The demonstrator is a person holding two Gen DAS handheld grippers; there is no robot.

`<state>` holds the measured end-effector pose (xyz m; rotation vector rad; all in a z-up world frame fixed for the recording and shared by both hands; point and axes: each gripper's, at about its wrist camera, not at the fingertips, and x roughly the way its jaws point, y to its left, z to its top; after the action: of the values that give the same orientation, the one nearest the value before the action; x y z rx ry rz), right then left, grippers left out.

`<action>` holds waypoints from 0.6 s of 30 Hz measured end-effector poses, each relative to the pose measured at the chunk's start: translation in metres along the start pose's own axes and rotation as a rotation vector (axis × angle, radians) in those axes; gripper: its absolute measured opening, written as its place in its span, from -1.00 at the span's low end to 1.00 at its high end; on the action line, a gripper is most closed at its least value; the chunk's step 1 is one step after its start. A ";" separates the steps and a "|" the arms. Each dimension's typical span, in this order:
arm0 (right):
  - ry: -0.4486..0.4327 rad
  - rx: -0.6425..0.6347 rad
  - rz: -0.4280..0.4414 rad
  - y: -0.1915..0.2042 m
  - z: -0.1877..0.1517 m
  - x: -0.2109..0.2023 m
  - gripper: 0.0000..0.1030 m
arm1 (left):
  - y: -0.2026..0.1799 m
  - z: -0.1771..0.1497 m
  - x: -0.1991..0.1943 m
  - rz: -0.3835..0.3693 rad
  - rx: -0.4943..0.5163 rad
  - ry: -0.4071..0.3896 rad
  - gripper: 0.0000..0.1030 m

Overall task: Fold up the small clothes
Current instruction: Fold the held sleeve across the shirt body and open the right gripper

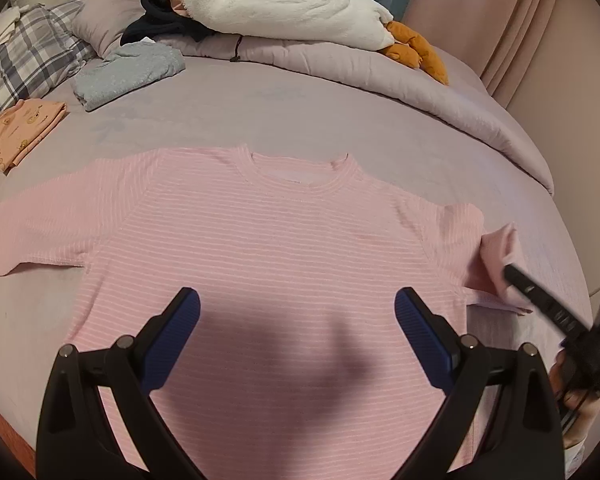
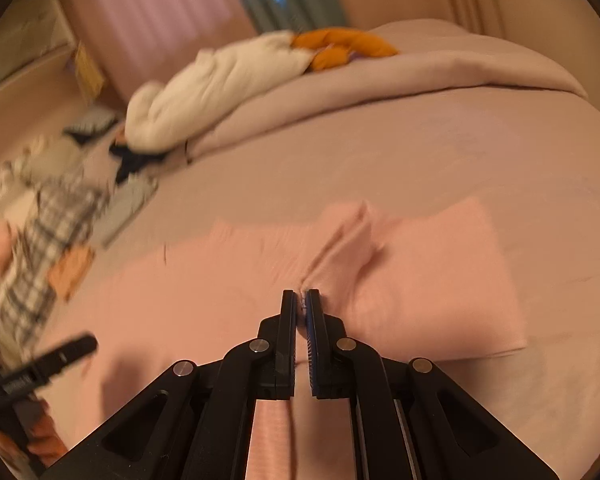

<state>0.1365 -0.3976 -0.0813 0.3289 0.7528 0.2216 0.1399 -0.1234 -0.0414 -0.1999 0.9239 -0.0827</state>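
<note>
A pink striped shirt (image 1: 268, 240) lies flat on the bed, collar away from me. My left gripper (image 1: 298, 300) is open and hovers above the shirt's lower middle, holding nothing. My right gripper (image 1: 510, 270) is shut on the shirt's right sleeve (image 1: 500, 256) and lifts it off the bed. In the blurred right wrist view the gripper (image 2: 301, 298) pinches a pink fold of the sleeve (image 2: 420, 272), and the left gripper (image 2: 60, 354) shows at the lower left.
A folded grey garment (image 1: 128, 72) and a folded orange garment (image 1: 24, 128) lie at the far left. A white plush with orange feet (image 1: 292, 4), dark clothes (image 1: 160, 20), plaid pillows (image 1: 24, 64) and a bunched duvet (image 1: 440, 96) fill the back.
</note>
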 end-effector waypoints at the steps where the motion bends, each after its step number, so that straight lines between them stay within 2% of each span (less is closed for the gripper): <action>1: 0.013 -0.016 0.001 0.004 -0.002 0.003 -0.87 | -0.001 0.000 0.001 -0.001 0.000 0.001 0.90; 4: 0.081 -0.053 0.028 0.013 -0.012 0.017 -0.87 | -0.003 0.000 0.003 -0.006 -0.001 0.008 0.90; 8: 0.158 -0.051 0.011 0.009 -0.018 0.029 -0.87 | -0.010 0.004 0.006 -0.019 0.009 0.013 0.90; 12: 0.157 -0.038 0.034 0.004 -0.017 0.019 -0.83 | -0.023 0.008 0.009 -0.036 0.033 0.010 0.90; 13: 0.151 -0.038 0.037 0.003 -0.016 0.014 -0.75 | -0.027 0.009 0.010 -0.043 0.041 0.008 0.90; 15: 0.131 -0.025 0.042 0.002 -0.014 0.009 -0.44 | -0.035 0.011 0.012 -0.060 0.056 -0.002 0.90; 16: 0.116 -0.013 0.042 0.001 -0.014 0.007 -0.16 | -0.041 0.012 0.014 -0.068 0.067 -0.005 0.90; 17: 0.090 0.005 0.048 -0.004 -0.013 0.000 0.00 | -0.046 0.012 0.017 -0.073 0.076 -0.001 0.90; 18: 0.077 0.018 0.055 -0.005 -0.012 -0.001 0.01 | -0.050 0.013 0.020 -0.081 0.083 0.006 0.90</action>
<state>0.1279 -0.3999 -0.0906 0.3597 0.8223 0.2806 0.1625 -0.1735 -0.0390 -0.1600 0.9161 -0.1963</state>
